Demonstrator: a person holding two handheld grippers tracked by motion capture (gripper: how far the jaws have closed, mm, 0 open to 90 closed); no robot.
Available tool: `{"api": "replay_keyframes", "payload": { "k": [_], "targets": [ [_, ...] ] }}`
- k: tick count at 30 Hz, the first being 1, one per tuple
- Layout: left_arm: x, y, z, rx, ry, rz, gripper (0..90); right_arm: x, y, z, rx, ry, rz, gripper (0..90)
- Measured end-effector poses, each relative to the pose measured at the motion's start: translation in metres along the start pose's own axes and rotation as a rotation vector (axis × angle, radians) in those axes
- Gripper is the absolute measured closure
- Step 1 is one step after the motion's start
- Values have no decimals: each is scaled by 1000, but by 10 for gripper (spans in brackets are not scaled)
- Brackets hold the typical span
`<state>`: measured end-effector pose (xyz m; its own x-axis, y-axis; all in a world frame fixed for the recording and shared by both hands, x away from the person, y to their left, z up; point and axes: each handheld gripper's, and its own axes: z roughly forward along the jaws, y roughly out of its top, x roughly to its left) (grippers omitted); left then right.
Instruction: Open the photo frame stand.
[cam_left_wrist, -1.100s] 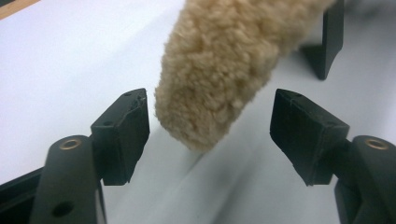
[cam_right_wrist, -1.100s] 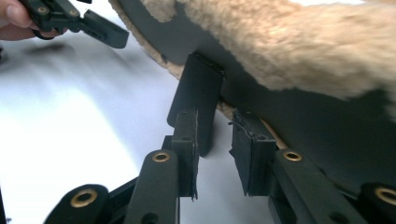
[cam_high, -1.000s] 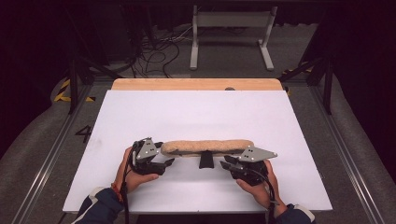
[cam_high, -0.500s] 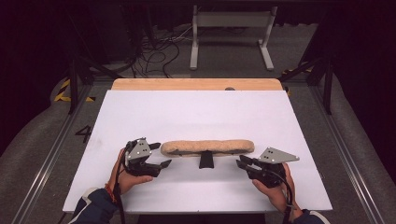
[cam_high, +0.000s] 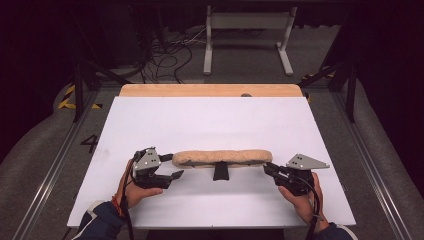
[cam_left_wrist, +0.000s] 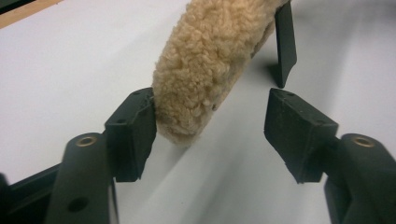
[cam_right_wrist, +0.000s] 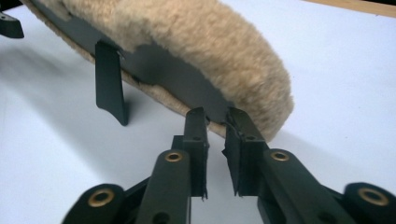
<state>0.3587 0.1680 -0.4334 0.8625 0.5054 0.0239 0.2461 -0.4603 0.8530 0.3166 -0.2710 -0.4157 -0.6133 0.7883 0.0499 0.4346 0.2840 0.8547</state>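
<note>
Counter (cam_high: 210, 120): white, carries everything. Fleece pad (cam_high: 222, 157): lies lengthwise at the near middle, propped on a black stand (cam_high: 220, 171). Left gripper (cam_left_wrist: 210, 130): fingers spread around its end; centre them before you close. Right gripper (cam_right_wrist: 215, 140): fingers nearly closed at the opposite edge, grip unclear.

White tabletop (cam_high: 210, 125) w/ a wooden strip (cam_high: 210, 90) along its far edge. On it lies a long tan fleece-covered pad (cam_high: 222, 157), black tab (cam_high: 220, 171) under its middle; pad's ends sit by the fingers, left & right.
</note>
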Motion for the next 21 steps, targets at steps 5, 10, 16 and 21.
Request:
{"api": "replay_keyframes", "payload": {
  "k": [5, 10, 16, 21],
  "targets": [
    [0, 0, -2, -7, -5, -4, 390, 0, 4, -3, -23, 0, -4, 865],
    [1, 0, -2, -13, -8, -6, 407, 0, 4, -2, -21, -7, -16, 864],
    [4, 0, -1, -23, -20, -22, 424, -2, 4, -1, -14, -25, -23, 860],
    [7, -1, 1, -38, -34, -42, 435, -2, 6, 0, -12, -23, -13, 857]
  ]
}}
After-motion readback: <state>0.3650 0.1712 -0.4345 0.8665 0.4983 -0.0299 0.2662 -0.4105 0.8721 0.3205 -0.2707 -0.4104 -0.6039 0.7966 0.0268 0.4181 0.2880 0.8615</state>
